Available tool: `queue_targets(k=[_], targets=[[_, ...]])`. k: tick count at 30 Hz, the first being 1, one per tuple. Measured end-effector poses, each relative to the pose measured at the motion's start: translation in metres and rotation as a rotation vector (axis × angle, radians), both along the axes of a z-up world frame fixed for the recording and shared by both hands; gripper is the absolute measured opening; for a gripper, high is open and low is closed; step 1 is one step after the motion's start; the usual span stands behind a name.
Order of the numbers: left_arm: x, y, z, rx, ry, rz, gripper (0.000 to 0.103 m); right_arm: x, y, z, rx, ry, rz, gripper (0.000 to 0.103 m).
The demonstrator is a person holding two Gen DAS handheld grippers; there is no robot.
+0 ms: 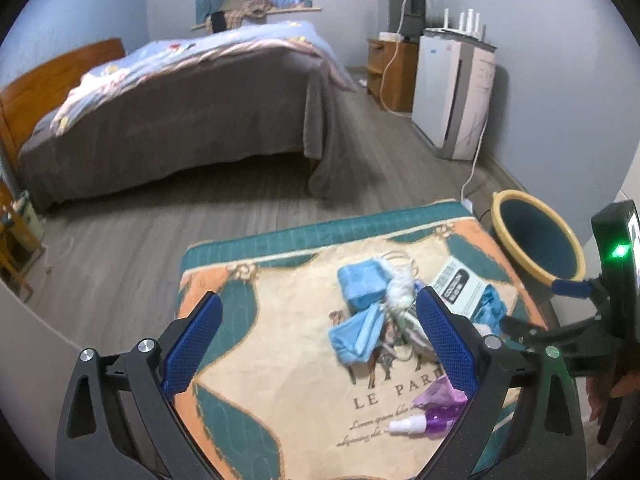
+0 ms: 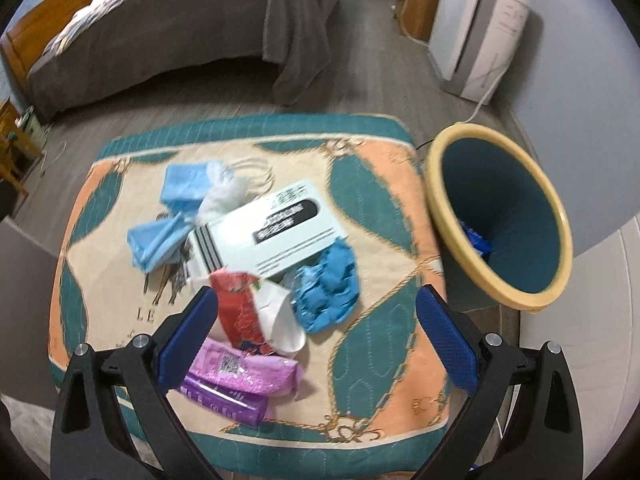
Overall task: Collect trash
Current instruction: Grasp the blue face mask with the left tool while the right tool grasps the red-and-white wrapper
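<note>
A pile of trash lies on a patterned cloth [image 2: 384, 320]: blue face masks [image 2: 160, 240], a pale box [image 2: 272, 232], crumpled blue gloves [image 2: 328, 288], a red wrapper [image 2: 236, 308], white paper [image 2: 280, 320] and pink and purple packs [image 2: 244, 372]. A teal bin with a yellow rim [image 2: 500, 216] stands right of the cloth, with a blue item inside. My right gripper [image 2: 316, 344] is open above the pile's near side. My left gripper [image 1: 320, 344] is open over the masks [image 1: 360, 312]. The bin [image 1: 536, 240] and the right gripper's body [image 1: 580, 320] show at right in the left wrist view.
A bed with a grey cover [image 1: 180, 112] stands beyond the cloth on the wood floor [image 1: 240, 208]. A white appliance [image 1: 452, 92] and a wooden cabinet [image 1: 392, 72] stand along the right wall, with a cable [image 1: 476, 160] running to the floor.
</note>
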State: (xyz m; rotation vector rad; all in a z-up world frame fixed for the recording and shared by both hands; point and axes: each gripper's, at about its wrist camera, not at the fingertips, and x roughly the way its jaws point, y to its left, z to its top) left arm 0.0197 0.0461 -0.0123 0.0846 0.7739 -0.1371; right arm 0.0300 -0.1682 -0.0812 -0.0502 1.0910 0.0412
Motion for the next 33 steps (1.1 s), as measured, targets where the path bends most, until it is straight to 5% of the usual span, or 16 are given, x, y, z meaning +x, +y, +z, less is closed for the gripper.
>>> queue_targets(k=[2,10,12,13,24,33], targets=[[0.002,0.003,-0.004,0.007,0.007,0.009,0.096,0.001,0.005,-0.006,0.008,0.019,0.011,0.094],[0.013,0.0,-0.025,0.044,0.058,0.003,0.096,0.008,0.014,-0.037,0.053,0.152,0.051,0.048],[0.015,-0.003,-0.029,0.059,0.062,-0.001,0.096,0.008,0.016,-0.042,0.049,0.177,0.057,0.018],[0.017,-0.005,-0.032,0.061,0.066,-0.004,0.096,0.008,0.017,-0.042,0.044,0.181,0.059,0.013],[0.036,-0.033,-0.081,0.125,0.175,-0.093,0.096,0.026,-0.009,0.024,0.026,0.08,0.063,0.013],[0.05,-0.042,-0.116,0.074,0.235,-0.085,0.094,0.044,-0.016,0.018,0.029,0.04,0.065,0.013]])
